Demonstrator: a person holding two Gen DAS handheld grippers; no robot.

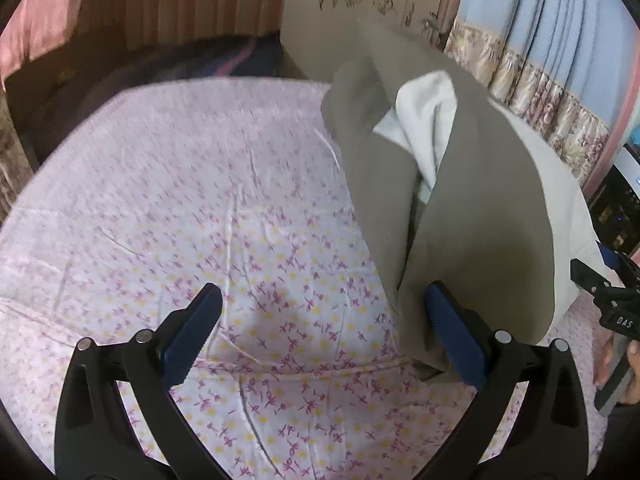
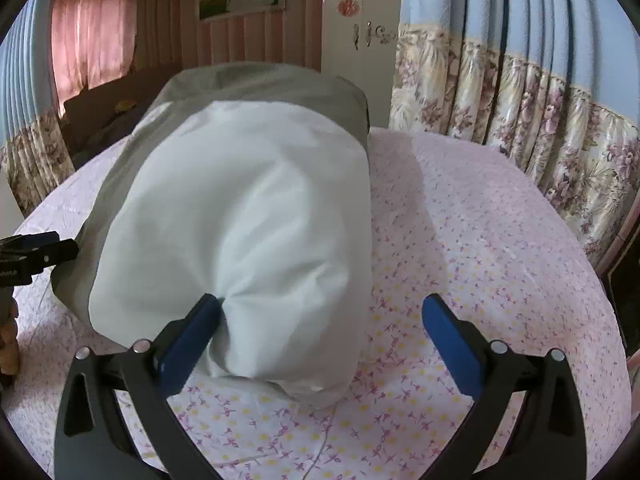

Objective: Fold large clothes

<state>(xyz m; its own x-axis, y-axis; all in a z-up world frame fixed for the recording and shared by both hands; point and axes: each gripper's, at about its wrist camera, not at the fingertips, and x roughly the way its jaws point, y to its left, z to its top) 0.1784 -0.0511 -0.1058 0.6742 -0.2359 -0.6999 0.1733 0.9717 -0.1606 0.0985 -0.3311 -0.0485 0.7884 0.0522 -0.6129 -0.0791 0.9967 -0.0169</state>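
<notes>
I see a grey-green garment (image 1: 472,216) with a white lining (image 2: 240,220) on a pale pink sheet (image 1: 180,200) dotted yellow and sprigged with small purple flowers. My gripper pads (image 2: 188,336) are blue on black frames. Behind, the curtains (image 2: 520,40) are light blue above a cream and mauve floral band, and the wall (image 2: 256,36) is pink-striped.

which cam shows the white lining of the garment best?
Right wrist. The white lining fills the centre there, spread over the grey garment on the floral bedsheet. Left wrist shows only a narrow white strip between grey folds, plus a pale edge at far right.
</notes>
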